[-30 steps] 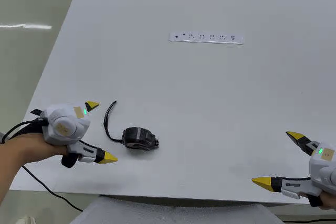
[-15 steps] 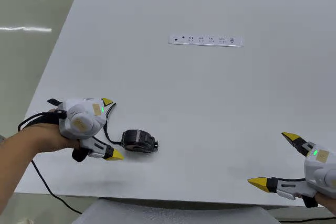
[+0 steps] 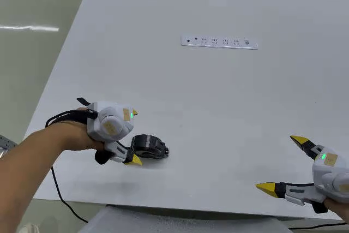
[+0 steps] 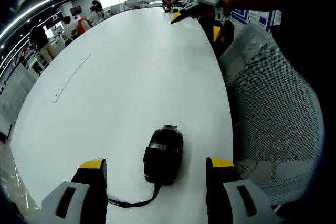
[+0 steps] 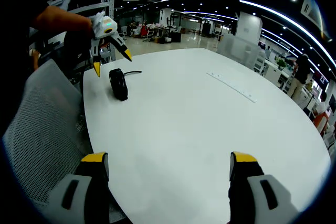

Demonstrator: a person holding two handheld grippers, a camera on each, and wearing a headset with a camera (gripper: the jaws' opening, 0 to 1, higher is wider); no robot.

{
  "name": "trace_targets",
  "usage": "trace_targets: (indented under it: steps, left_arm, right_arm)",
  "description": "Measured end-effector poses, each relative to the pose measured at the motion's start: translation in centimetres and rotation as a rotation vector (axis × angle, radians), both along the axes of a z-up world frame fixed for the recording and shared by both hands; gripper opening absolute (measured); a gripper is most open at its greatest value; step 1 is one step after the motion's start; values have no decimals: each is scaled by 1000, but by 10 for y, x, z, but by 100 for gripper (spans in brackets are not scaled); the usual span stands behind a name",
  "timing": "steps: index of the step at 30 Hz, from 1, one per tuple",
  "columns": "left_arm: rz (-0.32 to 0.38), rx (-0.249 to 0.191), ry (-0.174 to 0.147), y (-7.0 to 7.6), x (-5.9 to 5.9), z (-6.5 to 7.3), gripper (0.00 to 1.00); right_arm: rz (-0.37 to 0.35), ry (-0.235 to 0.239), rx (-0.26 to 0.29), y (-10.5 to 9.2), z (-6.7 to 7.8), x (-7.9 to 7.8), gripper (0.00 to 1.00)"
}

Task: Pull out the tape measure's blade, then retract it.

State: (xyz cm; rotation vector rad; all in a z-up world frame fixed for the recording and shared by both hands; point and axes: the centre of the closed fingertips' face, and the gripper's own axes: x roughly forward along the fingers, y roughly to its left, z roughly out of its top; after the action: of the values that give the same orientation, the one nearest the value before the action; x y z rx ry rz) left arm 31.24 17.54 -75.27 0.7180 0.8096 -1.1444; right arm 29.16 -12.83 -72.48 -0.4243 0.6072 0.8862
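Note:
A black tape measure (image 3: 148,146) lies on the white table (image 3: 218,96) near its front left edge, with a black wrist strap trailing from it. My left gripper (image 3: 133,137) is open around it: in the left gripper view the tape measure (image 4: 164,155) sits between the two yellow-tipped jaws, not clamped. My right gripper (image 3: 283,165) is open over the table's front right corner, with nothing between its jaws. In the right gripper view the tape measure (image 5: 118,84) lies far off beside the left gripper (image 5: 110,51).
A white power strip (image 3: 219,42) lies flat toward the back middle of the table. A mesh chair back (image 4: 268,108) stands close against the table's front edge. A black cable (image 3: 60,195) hangs from my left hand below the table edge.
My left gripper has moved right toward the tape measure, and its jaws now straddle the case. The right gripper has stayed about where it was.

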Motion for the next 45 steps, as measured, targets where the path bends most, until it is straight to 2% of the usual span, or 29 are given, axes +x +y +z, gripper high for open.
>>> trace_targets:
  steps: [2, 5, 10, 14, 18, 21, 30, 39, 45]
  left_arm:
    - [-9, 12, 8, -3, -1, -3, 72]
    - [-33, 34, 38, -10, -4, -12, 68]
    - [-64, 73, 60, -15, -8, -22, 63]
    - [-79, 95, 63, -15, -9, -27, 58]
    - [-109, 140, 48, -13, -6, -33, 39]
    - [-126, 159, 32, -12, -4, -35, 37]
    - [-143, 168, 26, -13, -5, -35, 32]
    - [-137, 156, 30, -13, -5, -35, 31]
    - [-142, 146, 31, -13, -5, -36, 31]
  right_arm:
    - [4, -2, 2, 2, 0, 0, 97]
    - [17, 1, 4, 7, -1, 0, 97]
    - [34, 3, 11, 14, -2, 0, 97]
    - [39, 6, 18, 18, -2, 0, 97]
    - [43, 10, 24, 20, -2, 0, 97]
    - [48, 13, 23, 21, -3, -1, 97]
    - [58, 23, 24, 24, -3, 1, 97]
    - [63, 6, 34, 26, 2, 8, 99]
    - [92, -10, 35, 28, 6, 12, 98]
